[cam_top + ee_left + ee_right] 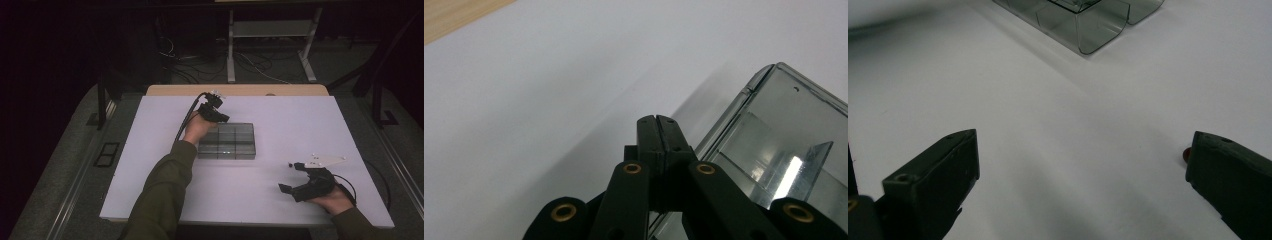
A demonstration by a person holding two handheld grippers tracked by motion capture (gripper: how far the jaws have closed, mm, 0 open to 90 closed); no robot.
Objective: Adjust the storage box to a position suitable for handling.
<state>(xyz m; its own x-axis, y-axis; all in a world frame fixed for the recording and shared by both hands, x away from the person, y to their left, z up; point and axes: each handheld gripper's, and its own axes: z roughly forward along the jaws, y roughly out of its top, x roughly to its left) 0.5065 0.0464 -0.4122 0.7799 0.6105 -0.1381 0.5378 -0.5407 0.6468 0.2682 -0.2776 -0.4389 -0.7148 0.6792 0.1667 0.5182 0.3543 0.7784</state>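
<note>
So the biggest thing here is the white table (280, 195), one board, with a strip of bare wood showing along its far edge. Nothing cluttering it, which I'd guess is deliberate so both hands have room to work.

Next down: one clear plastic organizer box (227, 141), sitting a bit left of the table's middle, lid closed as far as I can tell. You can see dividers through it, making a grid of compartments, but I can't get a reliable count, and they look empty to me. It lies flat and square to the table, probably so a corner or edge is easy to get at.

Then two grippers, one per hand. The left gripper (220, 118) is over at the box's far-left corner. In the left gripper view its jaws are pressed right together with nothing between them, tips sitting just beside the box's corner edge. My read is it's being used as a closed poker to nudge or lever the lid or steady the box, not to pinch anything.

The right gripper (288, 176) rests on the near-right part of the table, well apart from the box, jaws spread wide and empty. Looks parked and waiting its turn.

Smallest: a little reddish thing (1186, 154) by the right jaw tip, too small to identify.
</note>
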